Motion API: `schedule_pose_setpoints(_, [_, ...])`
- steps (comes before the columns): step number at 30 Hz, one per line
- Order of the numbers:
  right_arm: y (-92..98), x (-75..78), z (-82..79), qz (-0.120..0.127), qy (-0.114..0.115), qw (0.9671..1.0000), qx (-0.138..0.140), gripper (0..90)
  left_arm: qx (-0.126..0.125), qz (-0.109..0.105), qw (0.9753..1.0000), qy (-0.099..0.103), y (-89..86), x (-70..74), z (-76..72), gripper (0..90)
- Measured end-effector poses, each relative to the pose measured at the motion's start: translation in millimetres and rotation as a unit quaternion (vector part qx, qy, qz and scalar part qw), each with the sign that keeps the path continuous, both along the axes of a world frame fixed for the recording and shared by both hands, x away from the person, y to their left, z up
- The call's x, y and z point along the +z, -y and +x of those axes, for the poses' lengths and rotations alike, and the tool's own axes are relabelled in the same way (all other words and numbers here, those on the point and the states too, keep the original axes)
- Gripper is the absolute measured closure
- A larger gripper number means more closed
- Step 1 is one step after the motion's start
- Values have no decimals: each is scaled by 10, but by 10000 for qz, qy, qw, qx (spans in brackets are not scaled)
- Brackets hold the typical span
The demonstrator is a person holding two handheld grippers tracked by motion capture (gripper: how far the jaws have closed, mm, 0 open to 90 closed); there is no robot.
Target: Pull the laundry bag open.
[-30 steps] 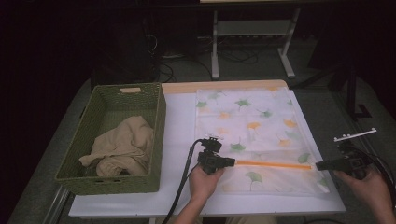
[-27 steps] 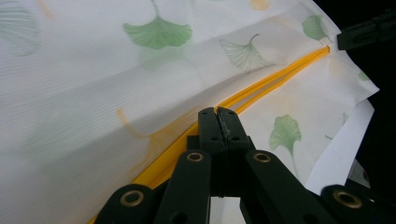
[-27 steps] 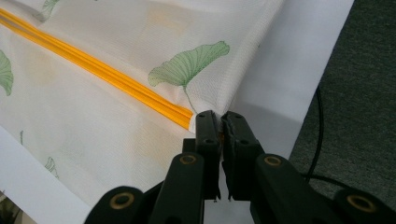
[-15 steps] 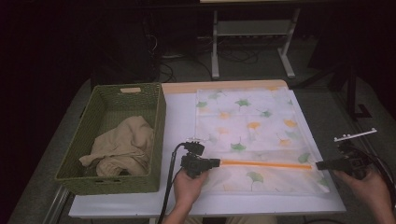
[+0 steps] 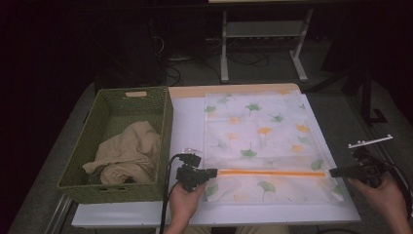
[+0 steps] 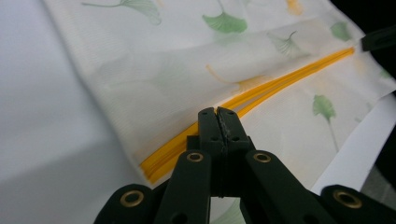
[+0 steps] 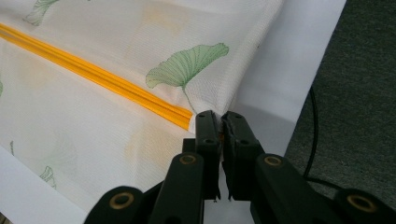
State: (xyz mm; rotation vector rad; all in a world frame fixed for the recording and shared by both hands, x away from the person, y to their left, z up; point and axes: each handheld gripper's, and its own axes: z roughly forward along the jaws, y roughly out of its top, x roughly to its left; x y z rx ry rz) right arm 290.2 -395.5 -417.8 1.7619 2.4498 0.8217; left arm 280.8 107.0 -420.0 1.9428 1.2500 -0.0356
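High view shows a white mesh bag (image 5: pixel 260 141) printed with green and orange ginkgo leaves, lying flat on the white sheet (image 5: pixel 187 122) that covers the right half of the surface, its long side running from the near edge toward the far edge. An orange zipper (image 5: pixel 270 173) crosses the bag close to its near end, parallel to the near edge of the surface. The left claw (image 5: pixel 212 172) sits at the zipper's left end, held by a hand (image 5: pixel 184 202) that comes in over the near edge; in the left gripper view its jaws are pressed together over the orange zipper (image 6: pixel 261 95), and whether they pinch the slider cannot be told, since the jaws hide that spot. The right claw (image 5: pixel 333 172) is at the bag's right edge near the right edge of the surface, in line with the zipper's other end; in the right gripper view its jaws are clamped on the bag's fabric edge (image 7: pixel 219 122), just beside the end of the zipper (image 7: pixel 102 79). A green woven basket (image 5: pixel 165 141) stands on the left half of the surface, touching the white sheet's left border, with a crumpled beige cloth (image 5: pixel 129 153) inside it.
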Motion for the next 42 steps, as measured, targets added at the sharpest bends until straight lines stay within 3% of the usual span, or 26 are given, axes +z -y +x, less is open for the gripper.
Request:
schedule_pose_setpoints(10, [-1,-19,2,-20,60,10000,-28,848,277,108,9995,38,-228,-55,-72,900])
schedule_pose_setpoints(24, [-29,-40,13,64,67,10000,0,804,423,226,9987,149,-282,-69,-122,896])
schedule_pose_setpoints(27, [-14,1,1,185,189,9996,-25,742,475,201,9985,199,-286,-52,-122,854])
schedule_pose_setpoints(42, [-173,155,-49,283,559,9978,213,655,355,83,9986,374,-261,53,-81,728])
